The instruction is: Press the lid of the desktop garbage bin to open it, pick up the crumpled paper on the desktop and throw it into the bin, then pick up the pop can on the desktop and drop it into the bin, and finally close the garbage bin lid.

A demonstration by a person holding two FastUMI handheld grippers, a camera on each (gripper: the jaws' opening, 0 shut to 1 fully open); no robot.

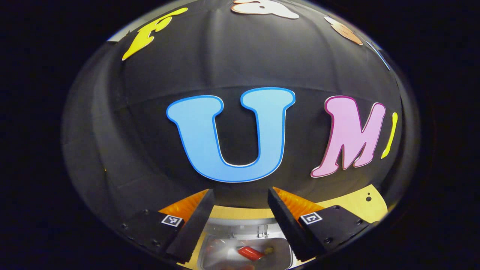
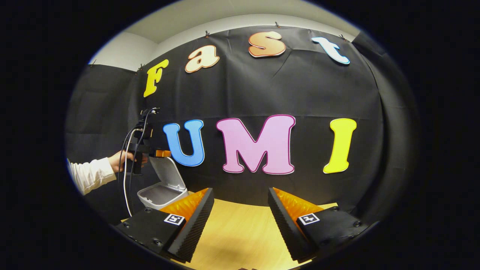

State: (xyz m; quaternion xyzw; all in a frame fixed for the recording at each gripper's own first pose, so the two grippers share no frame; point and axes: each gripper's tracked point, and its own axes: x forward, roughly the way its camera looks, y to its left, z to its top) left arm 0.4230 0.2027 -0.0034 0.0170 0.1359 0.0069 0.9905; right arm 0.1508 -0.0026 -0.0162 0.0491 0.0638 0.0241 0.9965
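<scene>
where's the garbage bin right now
In the right gripper view the garbage bin stands at the left on the wooden table, its lid raised, with the left gripper just above the lid's top edge.

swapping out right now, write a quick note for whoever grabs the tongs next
Left tongs: open, empty, held above the open bin; in the right gripper view they sit by the raised lid.
Right tongs: open, empty, over the wooden desk.
Bin: lid up, a red can lies inside. The paper cannot be made out.
Done: lid opened, can dropped in.
Left: check the paper is in, then close the lid.
</scene>
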